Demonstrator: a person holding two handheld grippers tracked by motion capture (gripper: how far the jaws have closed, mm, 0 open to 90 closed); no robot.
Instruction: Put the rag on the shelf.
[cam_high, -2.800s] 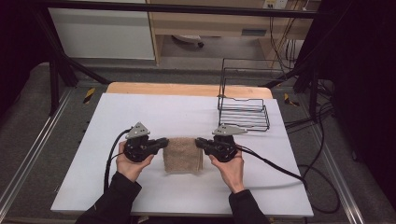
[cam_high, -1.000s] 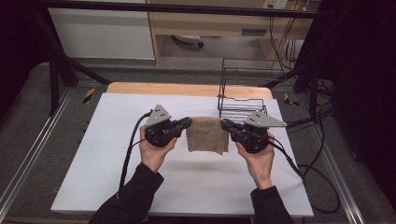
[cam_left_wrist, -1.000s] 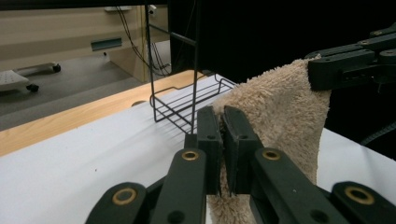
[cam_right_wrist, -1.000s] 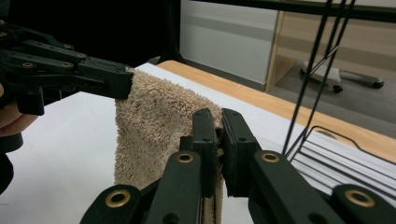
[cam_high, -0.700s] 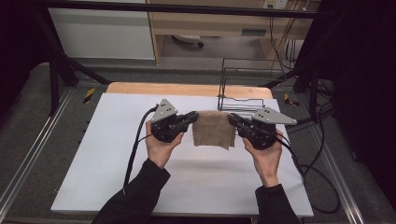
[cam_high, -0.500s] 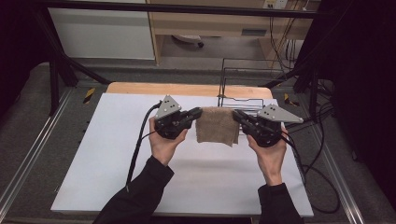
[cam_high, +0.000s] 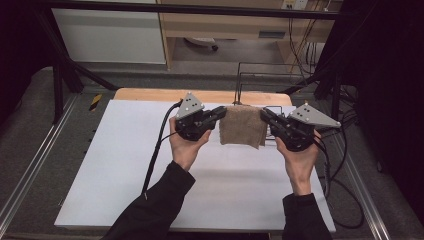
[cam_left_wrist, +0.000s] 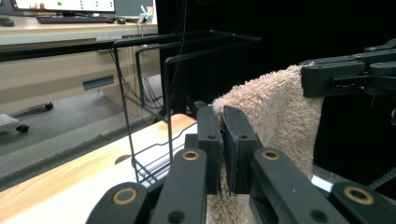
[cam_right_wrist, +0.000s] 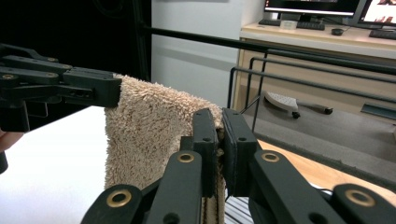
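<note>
A folded tan towel (cam_high: 243, 127) hangs in the air between my two grippers, above the white table near its far edge. My left gripper (cam_high: 220, 112) is shut on the towel's upper left corner; in the left gripper view the towel (cam_left_wrist: 275, 121) drapes past my closed left gripper (cam_left_wrist: 223, 116). My right gripper (cam_high: 263, 114) is shut on the upper right corner; the right gripper view has the towel (cam_right_wrist: 149, 126) pinched in my right gripper (cam_right_wrist: 220, 119). Both jaw pairs point inward toward each other.
A black wire rack (cam_high: 260, 82) stands at the table's far right, just behind the towel; its bars (cam_left_wrist: 140, 98) rise close ahead in the left gripper view. The white table top (cam_high: 115, 165) runs wide at the left and front. A wooden strip (cam_high: 145, 94) edges the far side.
Both hands lifted the towel off the table and carried it up and away toward the wire rack. It now hangs slightly higher and farther right than half a second ago.
</note>
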